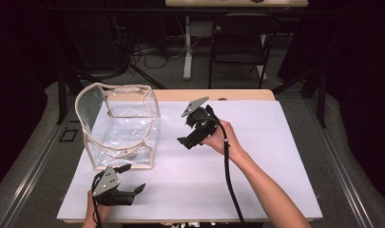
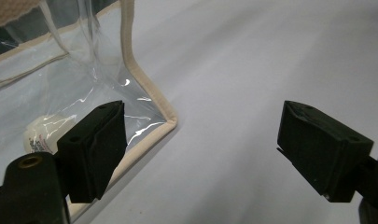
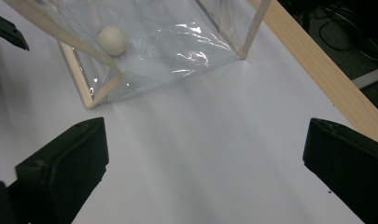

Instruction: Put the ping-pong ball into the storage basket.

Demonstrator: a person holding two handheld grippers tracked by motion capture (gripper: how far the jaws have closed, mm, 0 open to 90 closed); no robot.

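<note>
High view: a clear plastic bag (image 1: pixel 119 126) with beige trim stands open on the left of the white table sheet (image 1: pixel 256 156), a small pale ball (image 3: pixel 113 40) lying inside it. The left gripper (image 1: pixel 133 179) rests near the bag's front corner, jaws spread wide and empty. The right gripper (image 1: pixel 186 142), held above mid-table just right of the bag, also gapes wide and holds nothing.

Count on the tabletop (image 1: pixel 275 142): one clear plastic bag with beige trim (image 1: pixel 119 126), standing at the far left; one pale ball (image 3: pixel 113 40) inside it. Claws: two, left claw (image 1: pixel 131 178) near left, right claw (image 1: pixel 190 130) at centre. Beyond the tabletop: one dark chair (image 1: pixel 240 40).
</note>
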